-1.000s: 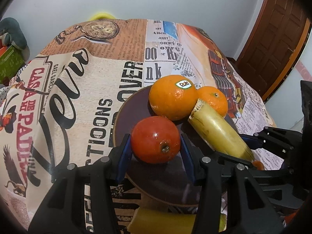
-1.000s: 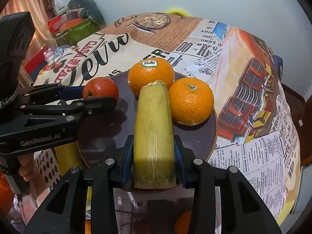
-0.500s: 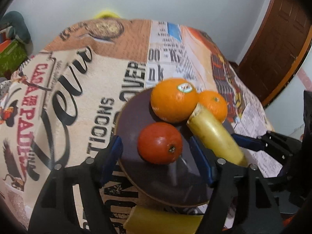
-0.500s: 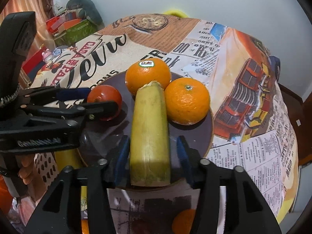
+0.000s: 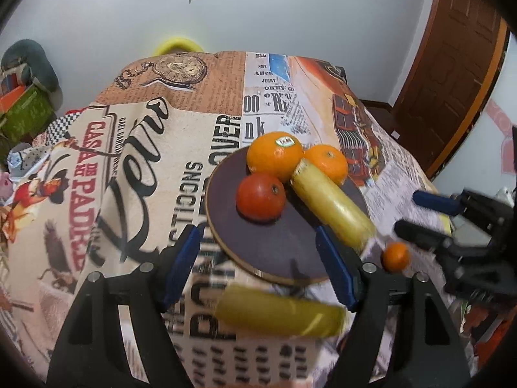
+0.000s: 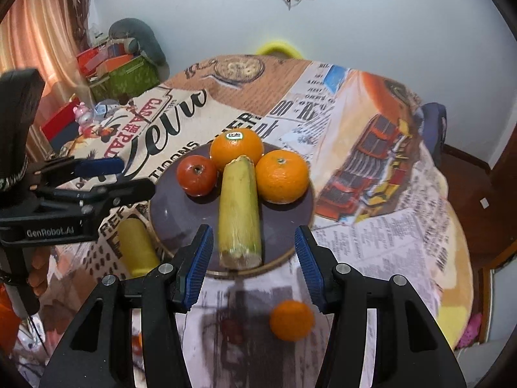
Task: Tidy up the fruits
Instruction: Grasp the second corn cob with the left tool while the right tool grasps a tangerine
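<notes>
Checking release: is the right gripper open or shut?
Open. The right gripper has its fingers spread wide, clear of the yellow stalk piece lying on the plate.

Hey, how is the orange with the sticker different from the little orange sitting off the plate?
The stickered orange sits on the dark plate, touching the yellow stalk piece; the little orange lies alone on the tablecloth, nearer the cameras. The stickered one looks clearly larger. It carries a label on top; no label shows on the little one, which is blurred. Both are round and orange.
</notes>
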The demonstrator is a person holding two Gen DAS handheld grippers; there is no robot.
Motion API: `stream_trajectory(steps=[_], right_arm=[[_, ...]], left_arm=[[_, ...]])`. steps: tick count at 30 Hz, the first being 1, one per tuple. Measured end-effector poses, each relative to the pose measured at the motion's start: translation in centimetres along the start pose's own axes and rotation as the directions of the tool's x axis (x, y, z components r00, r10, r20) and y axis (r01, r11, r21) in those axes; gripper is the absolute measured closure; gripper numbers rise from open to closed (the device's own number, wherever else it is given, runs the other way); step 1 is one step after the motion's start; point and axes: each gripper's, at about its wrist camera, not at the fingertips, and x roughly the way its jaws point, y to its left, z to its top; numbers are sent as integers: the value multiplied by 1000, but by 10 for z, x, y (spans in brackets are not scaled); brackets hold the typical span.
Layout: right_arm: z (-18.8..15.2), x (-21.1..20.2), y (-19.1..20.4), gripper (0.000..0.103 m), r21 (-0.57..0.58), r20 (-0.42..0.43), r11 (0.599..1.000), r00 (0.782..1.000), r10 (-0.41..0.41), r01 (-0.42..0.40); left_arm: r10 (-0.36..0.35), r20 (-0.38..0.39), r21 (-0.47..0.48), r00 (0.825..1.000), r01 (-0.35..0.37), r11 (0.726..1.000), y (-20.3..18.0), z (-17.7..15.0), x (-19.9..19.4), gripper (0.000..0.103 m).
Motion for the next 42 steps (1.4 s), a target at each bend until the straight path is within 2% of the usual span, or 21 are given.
stream_trajectory(steps=[2,5,8,15,19,22,26,28,30,33,38,42], right_arm=[[-4,-9,0,50,-1,9,1000,1000,-13,13],[-14,-22,-1,41,-4,23,999,999,-41,41],[-23,-31,-3,40,-1,25,998,998,-60,60],[-49,-38,-12,40,28,-11,996,996,-84,84],[-63,-31,-17,40,34,-46,994,994,-99,101],[-70,-23,-21,40,55,-63,993,993,-99,102],[-70,-11,-24,40,82,-70,992,994,-89,95],[-69,-4,-25,40,94,-76,992,994,-80,87],[-68,3,-27,40,110,-83,991,994,-73,82],[-67,13,-29,46,128,-96,989,994,-58,70],[-67,26,-30,55,150,-113,987,993,-34,51],[-69,33,-31,62,157,-126,986,992,-29,49]], left_arm=[[2,-5,8,1000,-2,1000,-4,-9,-8,21],[4,-16,25,1000,-3,1000,-13,-22,-16,19],[-11,-39,26,999,12,1000,-22,-35,-17,14],[15,-117,34,993,-11,999,-41,-61,3,14],[21,-148,-24,989,-25,999,-43,-67,15,14],[34,-157,-56,987,-43,997,-44,-71,24,14],[59,-167,-44,984,-67,997,-42,-76,33,14],[38,-168,-48,985,-46,998,-37,-78,31,14],[64,-151,-26,986,-68,997,-31,-81,23,14],[100,-134,10,986,-99,995,-21,-87,12,15],[149,-137,-2,979,-151,989,13,-98,-5,19],[129,-160,-52,979,-139,989,36,-101,-11,26]])
